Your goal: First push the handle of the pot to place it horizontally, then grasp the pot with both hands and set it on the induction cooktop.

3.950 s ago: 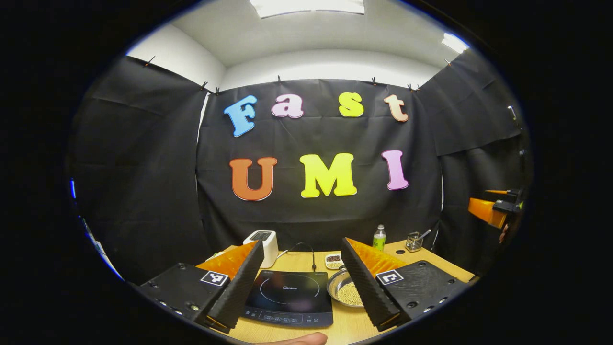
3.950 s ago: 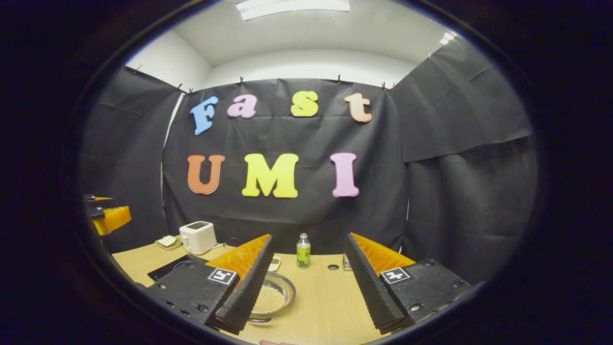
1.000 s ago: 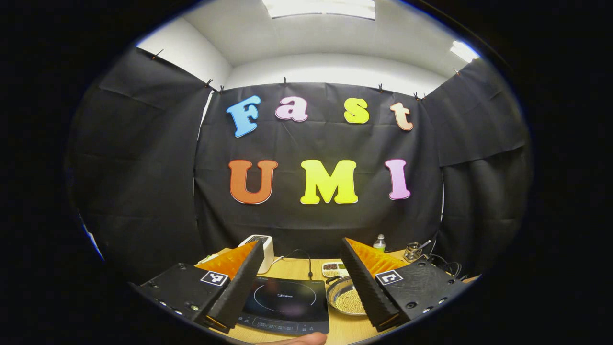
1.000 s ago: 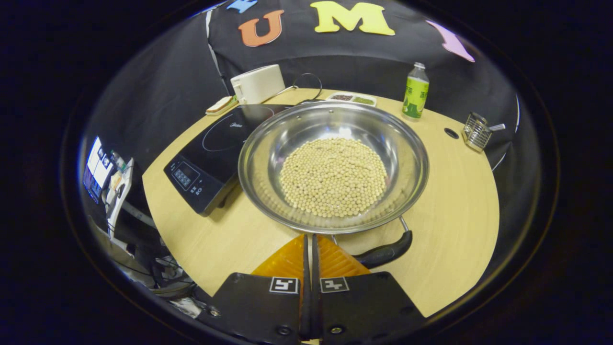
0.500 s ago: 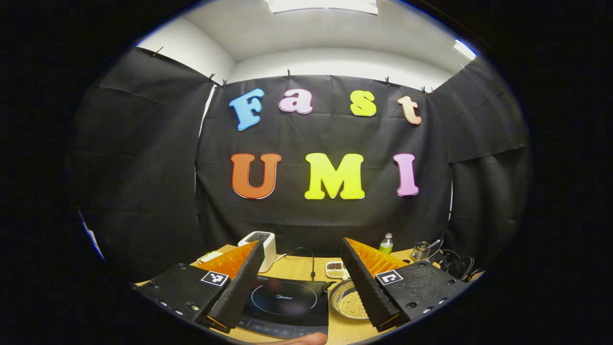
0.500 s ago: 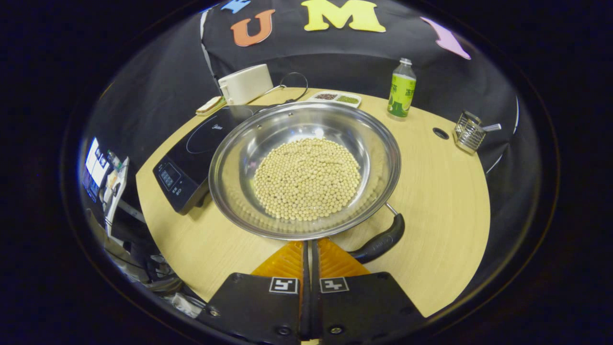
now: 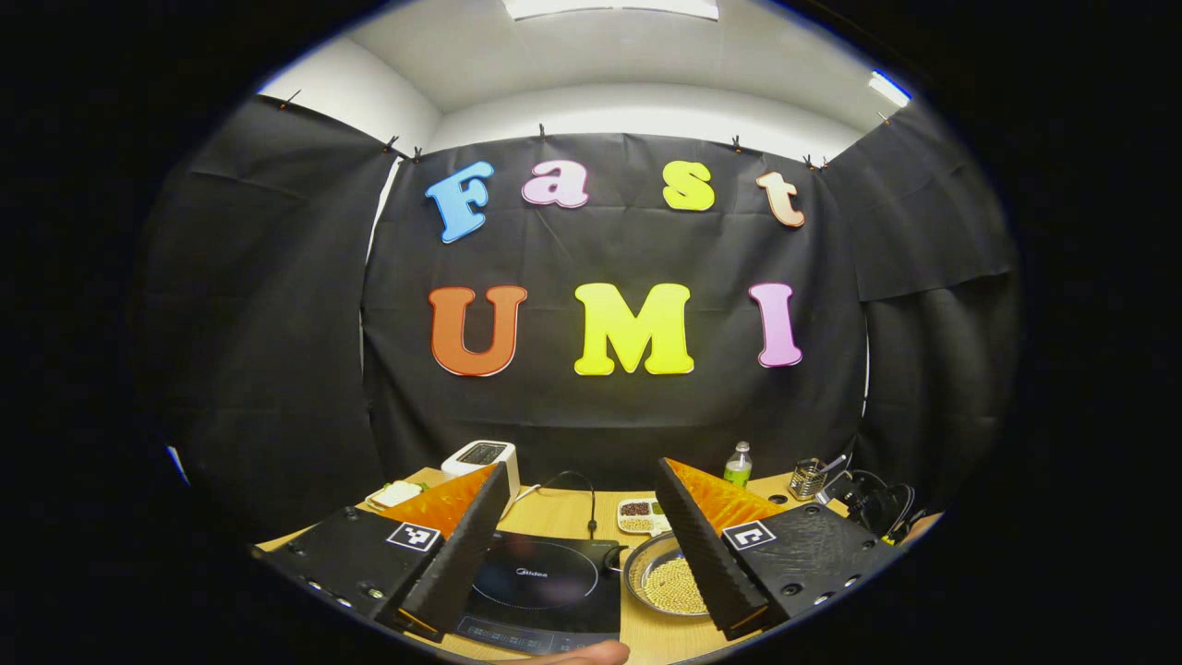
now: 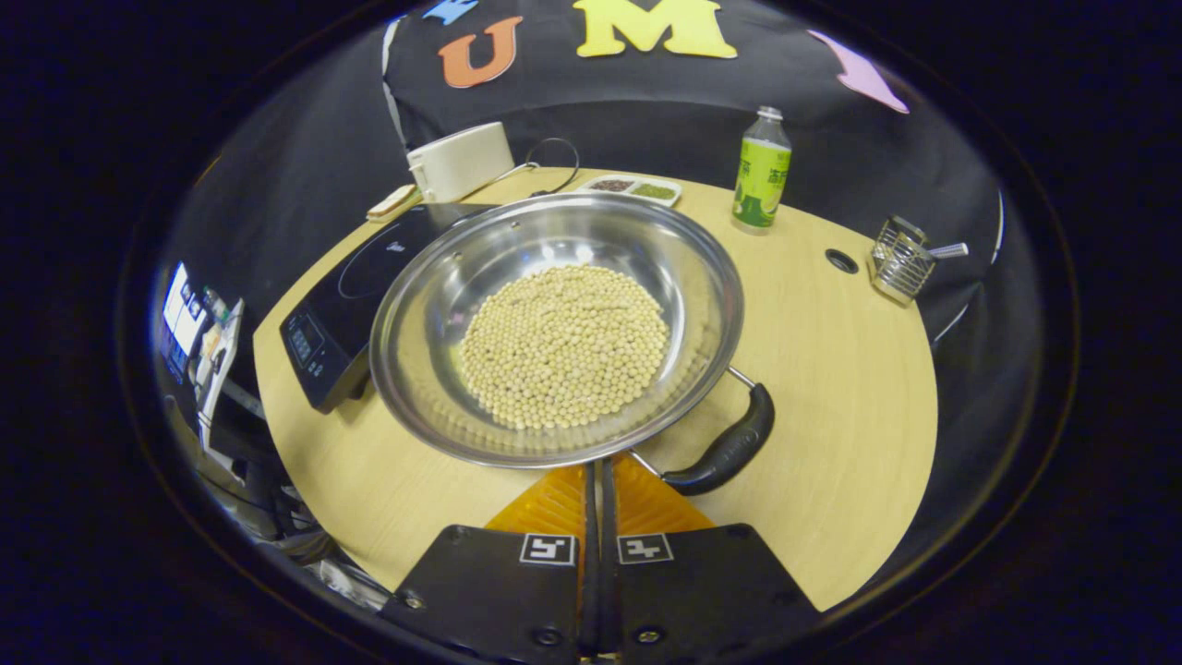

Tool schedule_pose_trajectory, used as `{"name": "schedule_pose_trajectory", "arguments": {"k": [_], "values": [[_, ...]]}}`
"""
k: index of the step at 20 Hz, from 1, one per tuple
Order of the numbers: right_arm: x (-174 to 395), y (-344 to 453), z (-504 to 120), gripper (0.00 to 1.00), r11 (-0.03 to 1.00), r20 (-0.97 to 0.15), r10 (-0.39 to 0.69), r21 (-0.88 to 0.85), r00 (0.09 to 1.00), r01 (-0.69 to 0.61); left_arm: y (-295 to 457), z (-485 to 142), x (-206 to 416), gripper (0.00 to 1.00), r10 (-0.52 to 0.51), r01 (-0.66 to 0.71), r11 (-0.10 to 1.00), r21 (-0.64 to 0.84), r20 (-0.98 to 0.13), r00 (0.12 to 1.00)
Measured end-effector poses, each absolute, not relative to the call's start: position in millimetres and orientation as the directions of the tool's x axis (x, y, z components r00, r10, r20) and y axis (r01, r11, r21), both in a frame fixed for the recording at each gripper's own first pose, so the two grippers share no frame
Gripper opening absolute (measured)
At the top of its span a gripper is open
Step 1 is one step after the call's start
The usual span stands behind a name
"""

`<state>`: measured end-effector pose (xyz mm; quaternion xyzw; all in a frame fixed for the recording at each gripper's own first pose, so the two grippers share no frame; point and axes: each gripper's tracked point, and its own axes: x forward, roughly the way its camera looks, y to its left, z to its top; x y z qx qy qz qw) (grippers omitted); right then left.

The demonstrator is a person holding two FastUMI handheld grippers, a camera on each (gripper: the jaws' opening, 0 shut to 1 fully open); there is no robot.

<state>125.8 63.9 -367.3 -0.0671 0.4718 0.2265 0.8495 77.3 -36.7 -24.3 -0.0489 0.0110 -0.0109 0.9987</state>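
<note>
At the near edge of the wooden table [image 8: 831,388], the right gripper [image 8: 597,480] stands with its jaws clenched together, empty, tips just beside the black handle [image 8: 725,448] of the steel pot [image 8: 554,323]. The pot holds soybeans [image 8: 563,346] and sits on the table, its left rim overlapping the induction cooktop [image 8: 342,296]. The left gripper [image 7: 582,536] is held above the table with jaws released, wide apart, grasping nothing. Farther back stand a white toaster [image 8: 460,160], a divided dish [image 8: 633,187], a green bottle [image 8: 761,171] and a wire holder [image 8: 900,260].
</note>
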Motion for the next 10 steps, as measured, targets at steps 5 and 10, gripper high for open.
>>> {"name": "schedule_pose_trajectory", "arguments": {"k": [5,10], "values": [[144.2,51.0,-368.1,0.04,0.904,-0.823,0.293,0.074,0.486,-0.42,-43.3,-26.5,89.2,0.95,-0.043,0.039,0.992,-0.123,-0.028,0.999],[169.2,34.5,-368.7,0.04,0.933,-0.809,0.237,0.035,0.538,-0.358,-46.8,-40.2,104.1,0.95,-0.042,0.034,0.993,-0.112,-0.07,0.997]]}}
